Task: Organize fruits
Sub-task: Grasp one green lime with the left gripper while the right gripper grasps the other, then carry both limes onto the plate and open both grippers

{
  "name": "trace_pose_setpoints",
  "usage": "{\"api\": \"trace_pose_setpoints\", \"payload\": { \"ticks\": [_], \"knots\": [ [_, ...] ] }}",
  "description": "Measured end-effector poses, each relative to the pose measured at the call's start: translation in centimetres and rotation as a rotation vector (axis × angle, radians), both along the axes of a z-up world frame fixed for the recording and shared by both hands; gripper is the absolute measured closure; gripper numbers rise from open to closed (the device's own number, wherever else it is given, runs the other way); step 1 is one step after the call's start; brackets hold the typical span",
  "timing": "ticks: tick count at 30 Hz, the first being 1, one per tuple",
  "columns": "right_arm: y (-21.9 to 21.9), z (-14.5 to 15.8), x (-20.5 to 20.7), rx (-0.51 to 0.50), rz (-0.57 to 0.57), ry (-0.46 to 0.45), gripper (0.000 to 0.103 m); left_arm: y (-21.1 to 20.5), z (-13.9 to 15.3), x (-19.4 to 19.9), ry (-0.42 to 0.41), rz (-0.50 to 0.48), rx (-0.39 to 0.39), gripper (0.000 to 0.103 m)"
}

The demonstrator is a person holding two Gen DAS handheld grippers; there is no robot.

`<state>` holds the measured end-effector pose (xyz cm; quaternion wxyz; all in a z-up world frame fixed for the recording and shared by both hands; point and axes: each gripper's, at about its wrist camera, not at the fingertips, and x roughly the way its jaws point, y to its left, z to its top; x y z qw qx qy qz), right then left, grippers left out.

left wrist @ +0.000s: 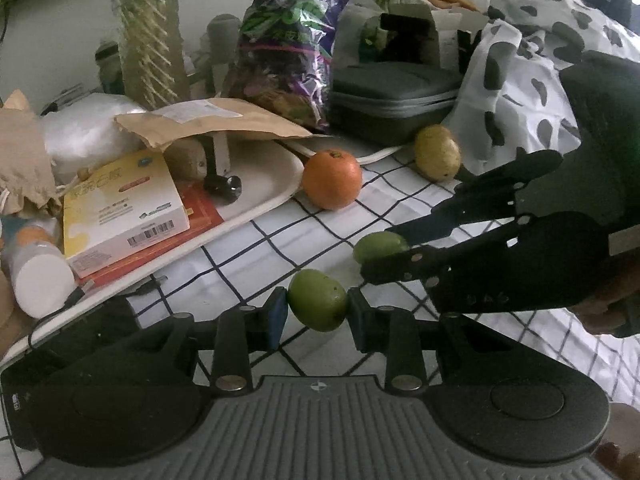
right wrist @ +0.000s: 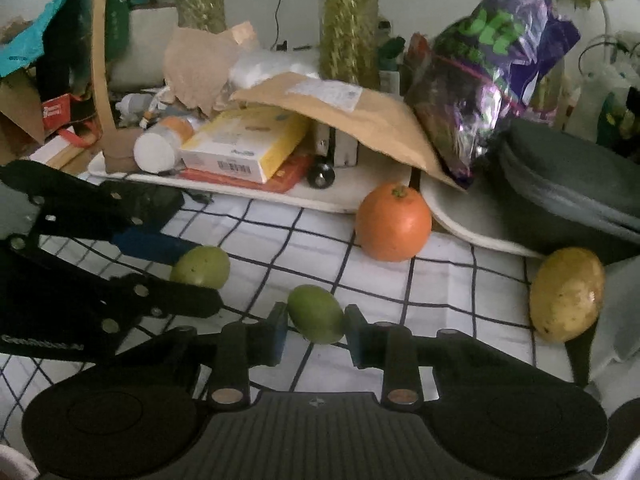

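My left gripper [left wrist: 318,306] is shut on a green fruit [left wrist: 317,300] just above the checked cloth. My right gripper [right wrist: 316,326] is shut on a second green fruit [right wrist: 316,314]. Each gripper shows in the other's view: the right gripper [left wrist: 374,258] with its green fruit [left wrist: 378,246], and the left gripper [right wrist: 196,272] with its green fruit [right wrist: 200,267]. An orange [left wrist: 332,179] [right wrist: 393,227] sits on the cloth by the tray's corner. A yellow fruit [left wrist: 437,153] [right wrist: 567,300] lies further right.
A white tray [left wrist: 260,176] [right wrist: 360,200] holds a yellow box [left wrist: 124,204], a white bottle [left wrist: 38,276] and a brown envelope [left wrist: 208,122]. A grey case [left wrist: 392,100] [right wrist: 568,184], a purple bag [left wrist: 288,48] and a spotted cloth [left wrist: 532,80] stand behind.
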<state>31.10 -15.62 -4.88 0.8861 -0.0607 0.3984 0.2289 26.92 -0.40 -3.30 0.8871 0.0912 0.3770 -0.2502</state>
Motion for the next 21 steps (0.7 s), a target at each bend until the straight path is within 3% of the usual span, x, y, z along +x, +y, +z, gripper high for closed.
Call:
{"api": "trace_pose_setpoints", "payload": {
  "ticks": [9, 21],
  "knots": [
    [-1.8, 3.1, -3.4, 0.015, -0.026, -0.015, 0.072, 0.8, 1.9, -2.8, -0.006, -0.001, -0.034, 0.072],
    [-2.6, 5.5, -10.2, 0.023, -0.03, -0.023, 0.072, 0.4, 4.0, -9.2, -0.021, -0.027, -0.062, 0.072]
  ]
}}
